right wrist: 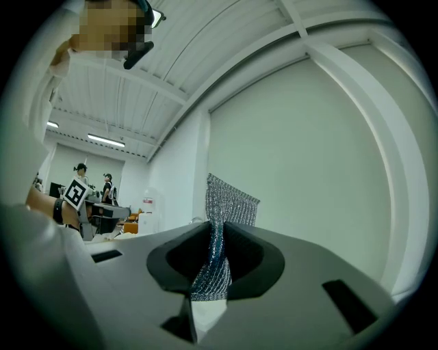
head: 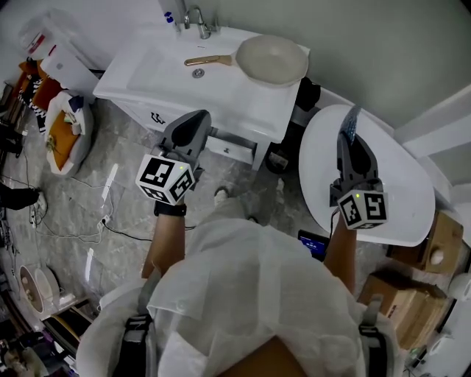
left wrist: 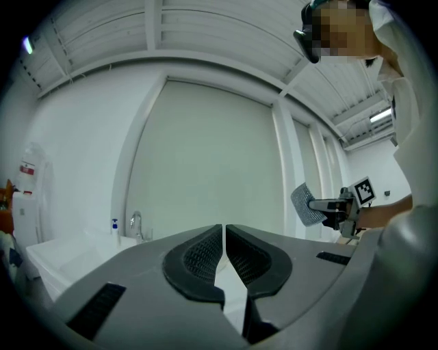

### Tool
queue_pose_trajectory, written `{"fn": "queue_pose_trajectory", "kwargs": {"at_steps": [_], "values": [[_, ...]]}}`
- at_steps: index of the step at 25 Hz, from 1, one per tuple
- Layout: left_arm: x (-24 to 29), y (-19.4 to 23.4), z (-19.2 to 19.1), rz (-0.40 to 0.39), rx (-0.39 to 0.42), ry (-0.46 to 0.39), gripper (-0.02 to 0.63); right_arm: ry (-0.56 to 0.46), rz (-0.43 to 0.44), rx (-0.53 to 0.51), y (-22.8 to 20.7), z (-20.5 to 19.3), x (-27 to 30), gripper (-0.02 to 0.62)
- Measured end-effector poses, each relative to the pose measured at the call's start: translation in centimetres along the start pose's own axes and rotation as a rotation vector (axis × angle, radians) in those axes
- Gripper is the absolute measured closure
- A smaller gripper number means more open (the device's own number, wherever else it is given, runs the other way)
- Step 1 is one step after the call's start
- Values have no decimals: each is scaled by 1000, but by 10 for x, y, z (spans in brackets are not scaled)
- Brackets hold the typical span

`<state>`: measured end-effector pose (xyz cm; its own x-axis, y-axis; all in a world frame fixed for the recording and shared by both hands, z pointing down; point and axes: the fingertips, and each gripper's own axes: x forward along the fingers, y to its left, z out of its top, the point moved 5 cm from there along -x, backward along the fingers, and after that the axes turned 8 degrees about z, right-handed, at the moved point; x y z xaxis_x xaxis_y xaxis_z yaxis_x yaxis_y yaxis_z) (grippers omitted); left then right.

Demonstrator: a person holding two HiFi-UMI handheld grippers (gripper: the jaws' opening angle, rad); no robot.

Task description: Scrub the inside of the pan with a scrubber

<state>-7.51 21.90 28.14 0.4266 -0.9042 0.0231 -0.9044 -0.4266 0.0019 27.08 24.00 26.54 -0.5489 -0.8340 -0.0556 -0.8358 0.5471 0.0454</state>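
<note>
A cream pan [head: 271, 60] with a wooden handle [head: 208, 60] lies on the right end of the white sink unit [head: 147, 74], well ahead of both grippers. My left gripper [head: 199, 125] is held in the air in front of the sink, jaws shut with nothing between them [left wrist: 224, 236]. My right gripper [head: 352, 131] hovers over a round white table [head: 401, 191], shut on a silvery mesh scrubber [right wrist: 226, 205] that sticks up past the tips. From the left gripper view the scrubber [left wrist: 303, 204] shows at the right.
A faucet [head: 199, 20] stands at the back of the sink, with a small bottle [left wrist: 114, 226] beside it. Cardboard boxes [head: 434, 254] sit at the right of the round table. An orange and white bag [head: 66, 132] and cables lie on the floor at the left.
</note>
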Motion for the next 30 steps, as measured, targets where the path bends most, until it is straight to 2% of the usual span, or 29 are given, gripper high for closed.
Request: {"fn": "queue_pose_trajectory", "kwargs": {"at_steps": [4, 8, 12, 17, 30], "values": [[8, 22, -9, 40, -22, 13, 578, -6, 11, -7, -11, 3, 27, 541], [32, 50, -14, 46, -49, 8, 578, 0, 12, -8, -21, 0, 64, 541], [77, 81, -11, -14, -102, -59, 577, 26, 11, -21, -35, -7, 114, 541], [139, 121, 5, -70, -93, -106, 577, 41, -4, -44, -55, -4, 176, 541], [244, 204, 13, -137, -98, -96, 577, 74, -117, -40, -91, -14, 267, 541]]}}
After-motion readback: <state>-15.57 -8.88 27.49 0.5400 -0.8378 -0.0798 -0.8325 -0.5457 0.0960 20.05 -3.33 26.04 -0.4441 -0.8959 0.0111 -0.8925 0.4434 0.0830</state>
